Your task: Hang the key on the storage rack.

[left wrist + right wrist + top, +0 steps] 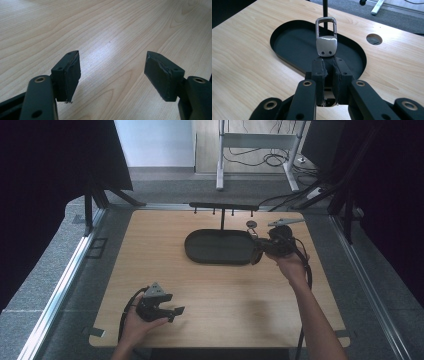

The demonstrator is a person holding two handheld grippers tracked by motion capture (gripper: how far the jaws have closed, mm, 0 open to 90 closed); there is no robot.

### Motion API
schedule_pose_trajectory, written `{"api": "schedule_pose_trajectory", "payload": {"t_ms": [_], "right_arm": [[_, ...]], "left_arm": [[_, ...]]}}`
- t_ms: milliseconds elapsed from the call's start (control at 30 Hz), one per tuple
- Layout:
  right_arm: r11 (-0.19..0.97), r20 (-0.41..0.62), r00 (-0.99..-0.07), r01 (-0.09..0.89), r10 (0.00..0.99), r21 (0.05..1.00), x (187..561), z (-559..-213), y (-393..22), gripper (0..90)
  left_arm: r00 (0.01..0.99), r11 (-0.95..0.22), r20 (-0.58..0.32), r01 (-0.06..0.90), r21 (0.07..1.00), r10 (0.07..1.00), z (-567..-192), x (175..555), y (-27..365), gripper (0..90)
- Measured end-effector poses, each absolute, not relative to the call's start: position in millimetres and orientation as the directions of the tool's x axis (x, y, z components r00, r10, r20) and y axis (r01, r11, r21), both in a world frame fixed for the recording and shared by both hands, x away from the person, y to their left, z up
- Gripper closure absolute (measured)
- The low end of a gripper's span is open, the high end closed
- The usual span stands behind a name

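Pinching a silver metal key fob with a rectangular loop (326,42), the right gripper (329,65) has its jaws pressed together on the fob's lower strap, and the fob stands upright above the near rim of the black oval tray (287,58). In the high view this gripper (259,251) sits at the right end of the tray (200,257), under the black rack with small hooks (223,207). The left gripper (172,312) (jaws spread wide, holding nothing) rests well apart from the tray, over bare light wooden table (225,305).
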State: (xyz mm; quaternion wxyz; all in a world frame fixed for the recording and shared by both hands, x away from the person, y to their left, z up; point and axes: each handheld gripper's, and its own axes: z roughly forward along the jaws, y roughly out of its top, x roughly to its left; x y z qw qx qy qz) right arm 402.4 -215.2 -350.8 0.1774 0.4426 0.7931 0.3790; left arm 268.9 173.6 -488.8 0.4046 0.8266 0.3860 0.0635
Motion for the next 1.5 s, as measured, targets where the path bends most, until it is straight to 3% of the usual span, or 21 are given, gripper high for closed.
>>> {"api": "schedule_pose_trajectory", "payload": {"t_ms": [633,1500], "right_arm": [[0.294,0.037,-0.502,0.562,0.864,0.773,425,-343,-209,80.9],[0.224,0.054,-0.418,0.585,0.907,0.780,460,-363,-210,80.8]], "left_arm": [[0.691,-0.368,-0.208,0.585,0.722,0.692,-488,269,176,29.9],[0.696,-0.373,-0.213,0.587,0.718,0.686,-489,269,174,29.9]]}}
